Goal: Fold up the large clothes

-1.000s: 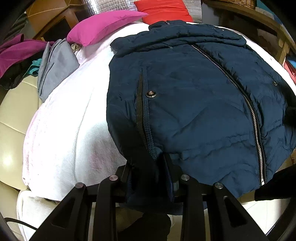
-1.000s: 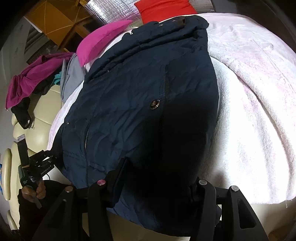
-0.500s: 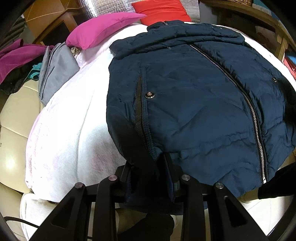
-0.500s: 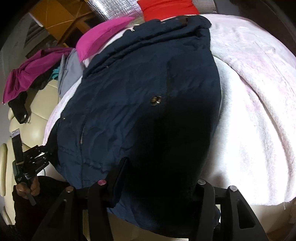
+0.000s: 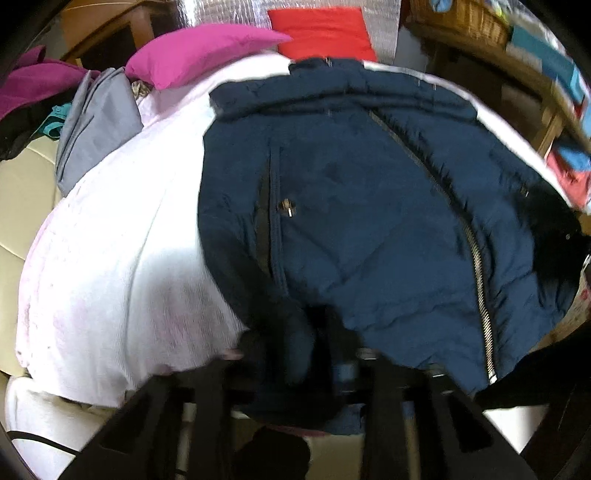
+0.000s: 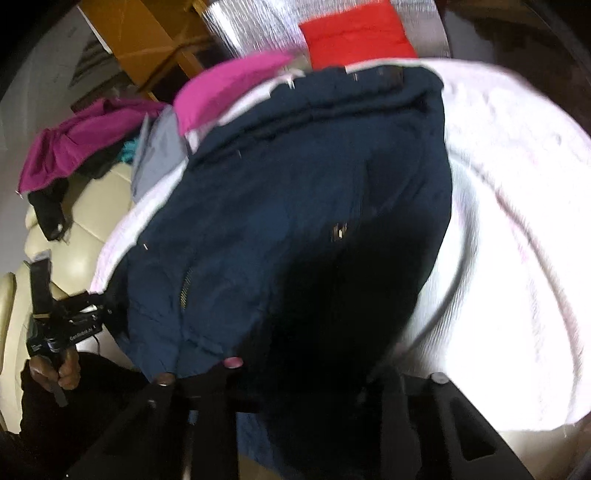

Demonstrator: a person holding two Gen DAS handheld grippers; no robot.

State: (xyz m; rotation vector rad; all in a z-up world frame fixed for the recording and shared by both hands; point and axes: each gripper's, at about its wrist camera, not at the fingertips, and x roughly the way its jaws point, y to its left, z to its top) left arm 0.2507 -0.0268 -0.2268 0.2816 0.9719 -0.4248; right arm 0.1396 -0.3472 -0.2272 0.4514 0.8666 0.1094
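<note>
Two grippers, left gripper [image 5: 317, 354] and right gripper [image 6: 295, 373], fingers just closing, pinch navy jacket [image 5: 369, 221] hem on white blanket [image 5: 110, 258]; bulky padding may slip free when lifted.

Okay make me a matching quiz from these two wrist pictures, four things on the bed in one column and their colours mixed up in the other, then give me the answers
Things:
1. jacket
2. blanket
3. square cushion
4. folded cloth left of the blanket

Colours:
A. red
B. grey
C. navy blue
D. white with a pink tint

Pairs: 1-C, 2-D, 3-A, 4-B
</note>
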